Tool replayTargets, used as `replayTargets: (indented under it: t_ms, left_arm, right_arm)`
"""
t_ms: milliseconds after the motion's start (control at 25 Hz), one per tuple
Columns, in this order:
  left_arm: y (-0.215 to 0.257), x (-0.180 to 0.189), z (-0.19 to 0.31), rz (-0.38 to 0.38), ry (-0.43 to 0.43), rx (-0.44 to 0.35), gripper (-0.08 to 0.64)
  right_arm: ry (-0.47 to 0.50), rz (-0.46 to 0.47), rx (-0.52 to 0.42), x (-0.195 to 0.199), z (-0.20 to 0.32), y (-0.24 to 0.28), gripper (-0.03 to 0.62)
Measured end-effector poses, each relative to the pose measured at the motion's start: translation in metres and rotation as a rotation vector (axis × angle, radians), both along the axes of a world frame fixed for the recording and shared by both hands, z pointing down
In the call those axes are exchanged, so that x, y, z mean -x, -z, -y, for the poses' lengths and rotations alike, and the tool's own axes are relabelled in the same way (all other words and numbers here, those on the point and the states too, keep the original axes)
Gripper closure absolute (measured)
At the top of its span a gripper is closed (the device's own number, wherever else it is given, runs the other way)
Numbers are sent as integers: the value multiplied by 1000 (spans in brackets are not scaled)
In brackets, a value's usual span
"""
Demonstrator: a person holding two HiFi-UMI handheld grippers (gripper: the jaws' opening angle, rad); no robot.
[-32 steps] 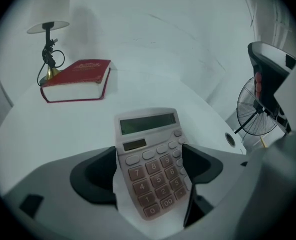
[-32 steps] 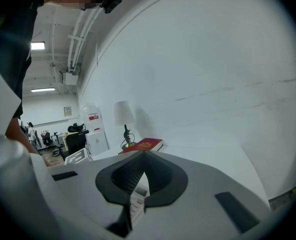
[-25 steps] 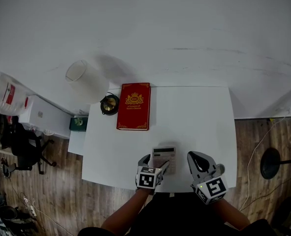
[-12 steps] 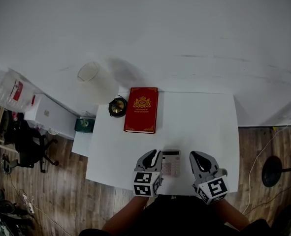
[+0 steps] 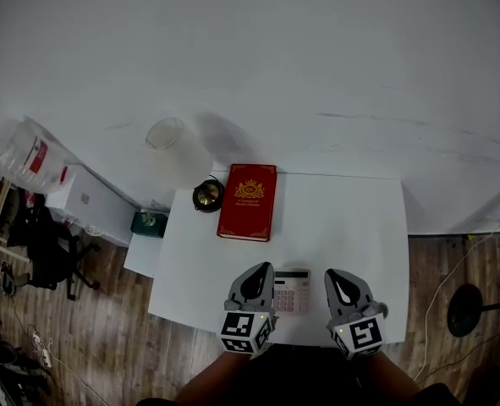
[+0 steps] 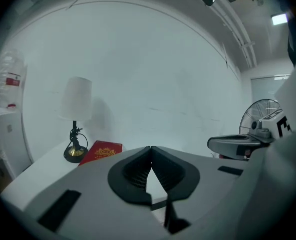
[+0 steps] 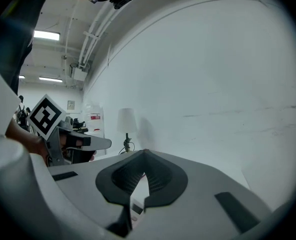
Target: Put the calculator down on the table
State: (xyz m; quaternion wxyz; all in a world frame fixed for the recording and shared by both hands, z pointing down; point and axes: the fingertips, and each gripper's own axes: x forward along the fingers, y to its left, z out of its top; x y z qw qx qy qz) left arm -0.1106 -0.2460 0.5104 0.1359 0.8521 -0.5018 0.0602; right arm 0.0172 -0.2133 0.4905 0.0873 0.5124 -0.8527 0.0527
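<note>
Jaws of the left gripper [image 5: 260,271] have just been closing and are now shut on nothing; the right gripper [image 5: 337,276] is likewise closed and empty. Calculator [image 5: 292,292] is laid flat on the table [image 5: 351,218] between them, near the front edge. Placement is judged done. Pale casing, display strip at the far end, keys upward.

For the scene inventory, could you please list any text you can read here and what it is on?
Nothing is legible.
Red book: gold cover lettering, too small.
Calculator: key markings too small.
Plastic jug: red label, blurred.
</note>
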Motion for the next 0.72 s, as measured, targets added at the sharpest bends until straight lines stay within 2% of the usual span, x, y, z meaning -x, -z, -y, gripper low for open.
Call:
replayTargets:
  t_ms: [200,360,720]
  left_arm:
    - [4,7,-2,16,20,-18,540]
    - [-1,11,-4,37,24,0,540]
    - [-11,10,-8,33,4,30,540]
  right_arm:
    - [-2,-7,-29,1,4,12,574]
    - [0,-11,-35,2,6,15,574]
    - [-8,-2,-41,4,9,12,574]
